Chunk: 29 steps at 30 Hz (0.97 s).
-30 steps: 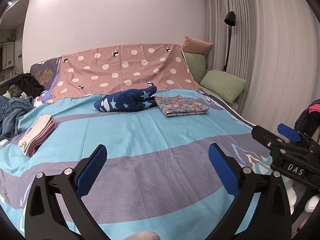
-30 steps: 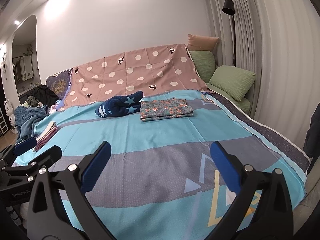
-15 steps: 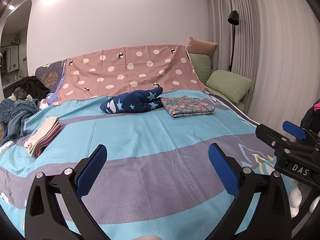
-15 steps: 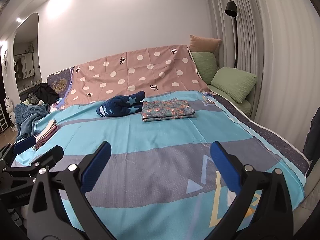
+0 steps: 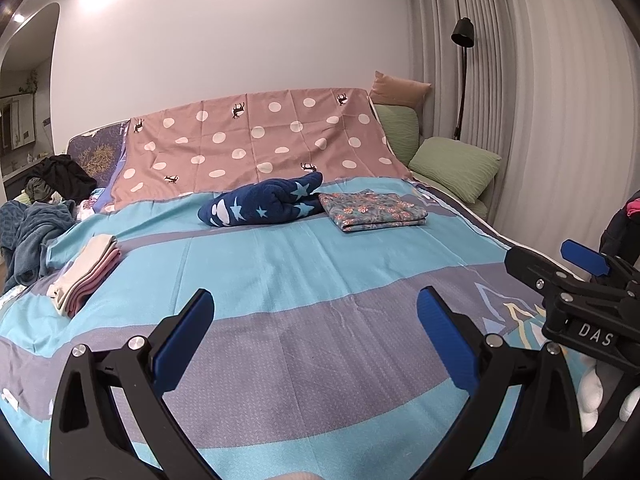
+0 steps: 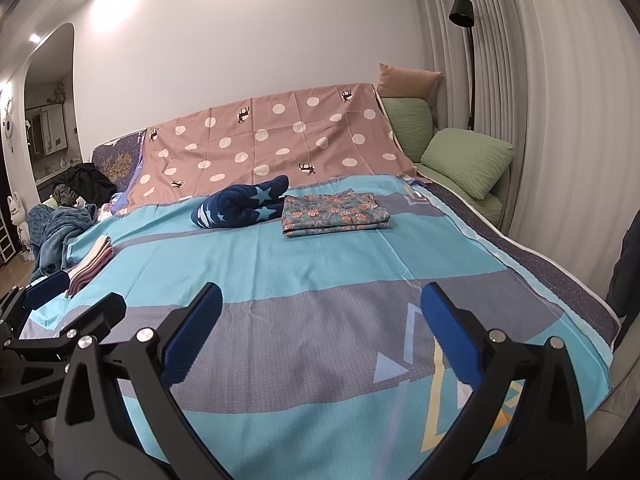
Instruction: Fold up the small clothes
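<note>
Two views, left wrist first.
Left wrist, left gripper [image 5: 314, 338]: hovering over the bed, jaws spread wide, nothing between the blue pads [image 5: 182, 338].
Left wrist, right gripper [image 5: 576, 268]: showing at 3 o'clock, side-on, black body with one blue tip; I cannot tell how its jaws are standing from here.
Left wrist, bedspread [image 5: 320, 264]: teal and grey-purple bands, lying flat under both tools.
Left wrist, navy star garment [image 5: 264, 204]: lying bunched and unfolded at 12 o'clock, far side of the bed, its right end touching the next item.
Left wrist, floral folded piece [image 5: 374, 210]: sitting flat at 1 o'clock, just beside the navy one.
Left wrist, pink-and-cream stack [image 5: 86, 274]: sitting folded at 9 o'clock near the bed edge, well apart from the other two.
Left wrist, polka-dot sheet [image 5: 256, 148]: hanging over the headboard behind the clothes.
Right wrist, right gripper [image 6: 322, 334]: hovering over the bedspread [image 6: 320, 264], jaws spread apart, holding nothing.
Right wrist, left gripper [image 6: 44, 320]: poking in at 9 o'clock, jaw state unreadable.
Right wrist, navy star garment [image 6: 242, 202]: lying crumpled at 11 o'clock.
Right wrist, floral folded piece [image 6: 334, 212]: sitting at 12 o'clock, touching the navy one.
Right wrist, pink-and-cream stack [image 6: 92, 264]: sitting at 9 o'clock, just past the left tool.
Right wrist, green pillows [image 6: 466, 158]: leaning at 2 o'clock.
Right wrist, floor lamp [image 6: 464, 12]: standing by the curtain.
</note>
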### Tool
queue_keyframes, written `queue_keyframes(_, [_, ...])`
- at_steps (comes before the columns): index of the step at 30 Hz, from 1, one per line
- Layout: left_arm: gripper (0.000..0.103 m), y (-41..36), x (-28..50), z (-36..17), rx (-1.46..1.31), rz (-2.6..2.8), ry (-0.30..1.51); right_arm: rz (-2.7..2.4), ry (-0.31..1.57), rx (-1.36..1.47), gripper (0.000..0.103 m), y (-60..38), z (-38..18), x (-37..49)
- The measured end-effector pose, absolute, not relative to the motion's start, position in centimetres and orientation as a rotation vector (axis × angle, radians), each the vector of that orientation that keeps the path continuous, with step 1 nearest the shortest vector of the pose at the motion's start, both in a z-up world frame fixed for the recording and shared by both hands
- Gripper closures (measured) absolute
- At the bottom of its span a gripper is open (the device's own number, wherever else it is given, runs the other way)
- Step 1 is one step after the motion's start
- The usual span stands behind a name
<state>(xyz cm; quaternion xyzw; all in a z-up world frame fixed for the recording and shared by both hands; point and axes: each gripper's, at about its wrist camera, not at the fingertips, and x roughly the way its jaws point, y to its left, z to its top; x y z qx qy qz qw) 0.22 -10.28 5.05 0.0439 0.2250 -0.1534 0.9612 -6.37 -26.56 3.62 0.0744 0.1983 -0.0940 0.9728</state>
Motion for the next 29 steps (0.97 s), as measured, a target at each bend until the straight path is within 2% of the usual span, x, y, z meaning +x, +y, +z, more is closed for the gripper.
queue_keyframes(29, [0.001, -10.71, 0.72, 4.59, 0.104, -0.316, 0.474, -0.181, 0.411, 0.133, 0.002, -26.20, 3.41, -6.26])
